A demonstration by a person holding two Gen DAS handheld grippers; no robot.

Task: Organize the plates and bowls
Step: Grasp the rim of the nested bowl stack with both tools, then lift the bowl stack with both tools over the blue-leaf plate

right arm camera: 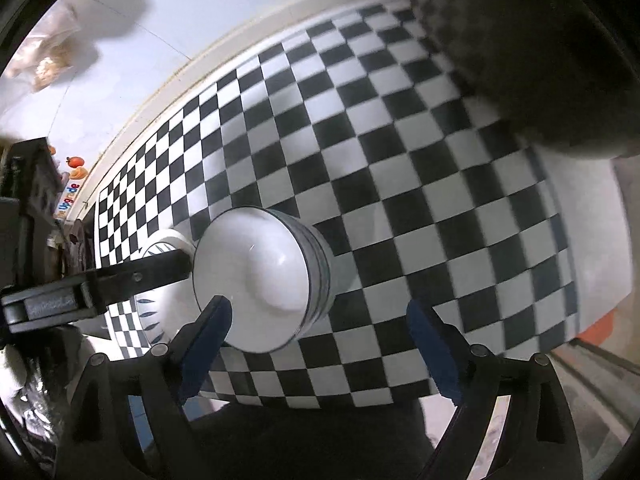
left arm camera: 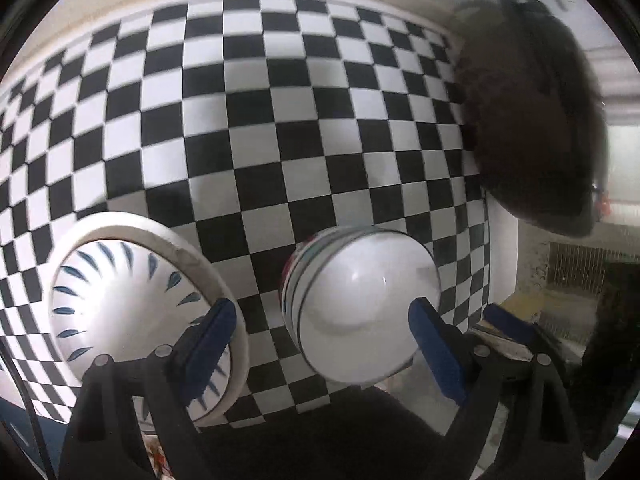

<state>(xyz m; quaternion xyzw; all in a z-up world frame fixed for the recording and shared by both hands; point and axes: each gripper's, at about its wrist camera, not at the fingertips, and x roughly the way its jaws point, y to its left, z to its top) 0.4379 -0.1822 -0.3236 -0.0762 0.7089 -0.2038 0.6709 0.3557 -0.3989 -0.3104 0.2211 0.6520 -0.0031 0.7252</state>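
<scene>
The white bowl (left arm camera: 362, 308), standing on the checkered cloth (left arm camera: 280, 120) just beside the blue-leaf plate (left arm camera: 132, 300), is framed between the empty, wide-spread left gripper (left arm camera: 320, 344), while the equally wide right gripper (right arm camera: 320, 344) is seen offset, apparently to the bowl's right.

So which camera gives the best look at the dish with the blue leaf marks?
The left wrist view: the patterned dish shows nearly whole there. In the right wrist view only a sliver appears, hidden behind the bowl and the other gripper.
</scene>
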